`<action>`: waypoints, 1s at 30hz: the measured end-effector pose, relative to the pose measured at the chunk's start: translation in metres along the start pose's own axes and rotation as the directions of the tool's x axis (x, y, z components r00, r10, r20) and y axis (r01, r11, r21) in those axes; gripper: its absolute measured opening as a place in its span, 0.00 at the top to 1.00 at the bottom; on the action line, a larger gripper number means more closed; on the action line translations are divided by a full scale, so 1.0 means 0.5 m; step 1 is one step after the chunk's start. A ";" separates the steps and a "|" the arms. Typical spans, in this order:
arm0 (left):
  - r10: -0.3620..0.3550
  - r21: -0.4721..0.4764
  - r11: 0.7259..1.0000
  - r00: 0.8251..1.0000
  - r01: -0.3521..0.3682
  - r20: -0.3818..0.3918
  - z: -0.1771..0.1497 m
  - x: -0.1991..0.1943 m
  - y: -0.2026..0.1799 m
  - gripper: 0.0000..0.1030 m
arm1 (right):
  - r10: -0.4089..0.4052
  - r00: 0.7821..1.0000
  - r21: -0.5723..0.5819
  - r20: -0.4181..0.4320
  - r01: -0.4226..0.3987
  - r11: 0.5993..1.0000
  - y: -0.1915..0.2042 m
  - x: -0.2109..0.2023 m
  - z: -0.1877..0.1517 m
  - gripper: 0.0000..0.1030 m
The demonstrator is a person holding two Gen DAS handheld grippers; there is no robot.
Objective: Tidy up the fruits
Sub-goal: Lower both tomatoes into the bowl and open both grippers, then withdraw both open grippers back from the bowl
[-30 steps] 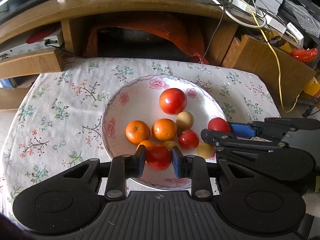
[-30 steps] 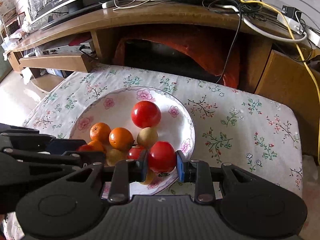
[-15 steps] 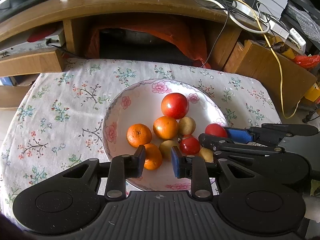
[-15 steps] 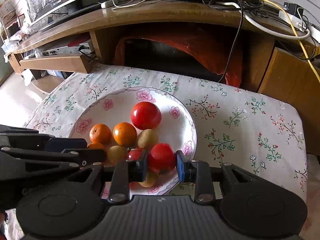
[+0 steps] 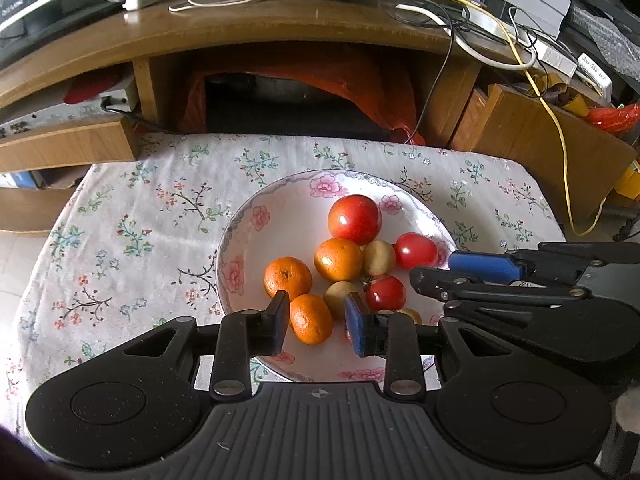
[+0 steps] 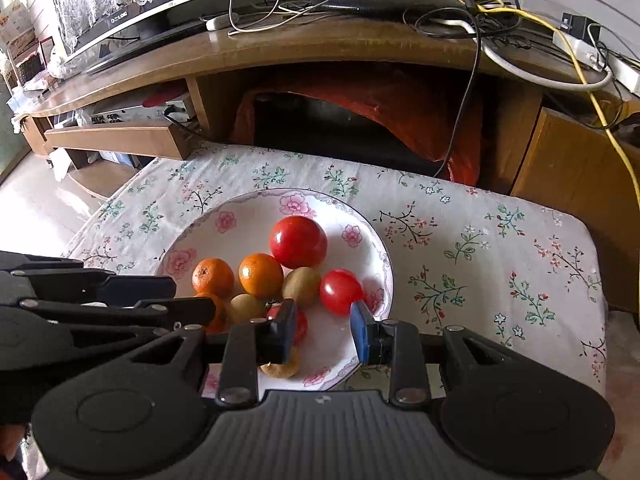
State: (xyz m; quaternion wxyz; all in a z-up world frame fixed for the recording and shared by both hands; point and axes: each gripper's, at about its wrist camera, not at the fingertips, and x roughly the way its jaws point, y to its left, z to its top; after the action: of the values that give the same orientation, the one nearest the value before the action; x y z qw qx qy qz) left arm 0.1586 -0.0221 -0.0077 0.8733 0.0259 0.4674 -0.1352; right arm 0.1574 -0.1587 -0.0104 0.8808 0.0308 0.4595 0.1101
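A floral plate (image 5: 256, 236) (image 6: 240, 220) on the flowered cloth holds a big red tomato (image 5: 354, 219) (image 6: 298, 241), several oranges (image 5: 338, 259) (image 6: 261, 274), brownish-yellow fruits (image 5: 378, 258) (image 6: 302, 286) and smaller tomatoes. My left gripper (image 5: 318, 326) is open above the plate's near edge, with an orange (image 5: 311, 319) lying on the plate below the gap. My right gripper (image 6: 324, 332) is open; a red tomato (image 6: 341, 291) (image 5: 416, 250) rests on the plate just beyond its right finger. Each gripper shows in the other's view, the right gripper (image 5: 480, 276) and the left gripper (image 6: 160, 300).
A wooden TV stand (image 5: 248, 32) with tangled cables (image 5: 460, 24) rises behind the small table. An orange bag (image 6: 380, 108) fills its recess, and a wooden shelf (image 5: 68, 144) juts out at left. Flowered cloth (image 6: 500, 260) lies bare right of the plate.
The left gripper let go of a red tomato onto the plate and opened. The right gripper then opened too, leaving its tomato on the plate's right side. Both pulled back slightly.
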 end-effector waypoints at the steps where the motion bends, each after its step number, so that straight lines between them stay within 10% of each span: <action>1: 0.006 0.006 1.000 1.000 -0.006 0.002 -0.001 -0.001 -0.001 0.61 | -0.003 1.000 0.000 0.002 0.003 1.000 0.000 -0.004 -0.001 0.70; 30: 0.115 0.051 0.992 0.991 -0.119 0.073 -0.046 -0.055 -0.023 0.30 | -0.041 0.999 0.026 -0.006 0.041 0.999 0.012 -0.069 -0.063 0.70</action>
State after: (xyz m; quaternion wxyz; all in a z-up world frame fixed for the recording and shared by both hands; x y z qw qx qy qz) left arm 0.1221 -0.0234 0.0030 0.8945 0.0726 0.4303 -0.0975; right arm 0.1115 -0.1620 0.0001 0.8810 0.0327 0.4640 0.0861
